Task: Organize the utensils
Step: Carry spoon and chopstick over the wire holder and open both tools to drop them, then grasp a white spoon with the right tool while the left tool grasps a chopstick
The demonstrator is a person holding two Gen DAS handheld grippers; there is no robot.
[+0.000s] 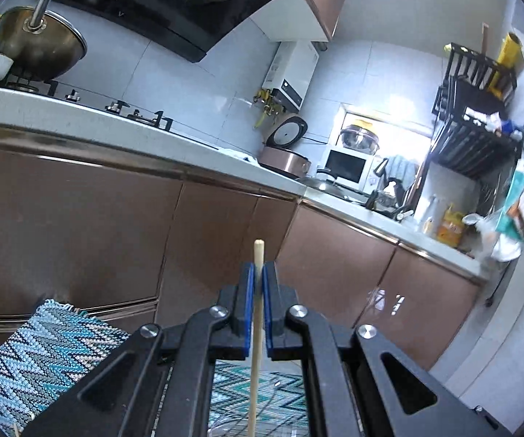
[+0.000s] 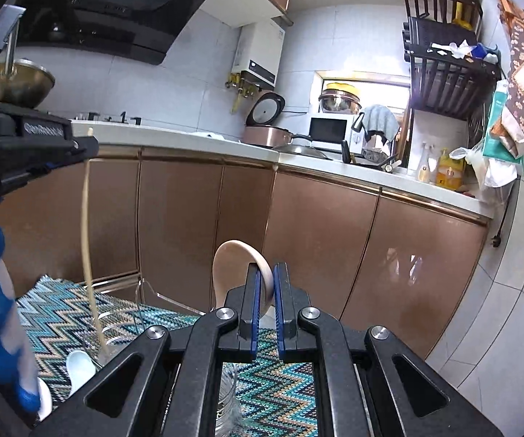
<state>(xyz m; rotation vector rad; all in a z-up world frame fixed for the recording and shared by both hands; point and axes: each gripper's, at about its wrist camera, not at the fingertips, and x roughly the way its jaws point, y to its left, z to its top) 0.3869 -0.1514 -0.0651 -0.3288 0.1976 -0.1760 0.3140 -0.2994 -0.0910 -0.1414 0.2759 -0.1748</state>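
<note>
Left wrist view: left claw (image 1: 259,284) is clamped on a chopstick (image 1: 255,346); right claw (image 2: 267,293) is clamped on a wooden spoon (image 2: 234,269), both above the zigzag mat (image 2: 276,382).

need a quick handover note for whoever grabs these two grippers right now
Left gripper: shut on a wooden chopstick, held upright, lower end down by the clear glass holder.
Right gripper: shut on a pale wooden spoon, bowl end up.
Both are held above the zigzag mat. A white spoon lies on the mat.
Done: both utensils picked up.
Left: put the chopstick and wooden spoon away, likely in the holder, then the white spoon.
</note>
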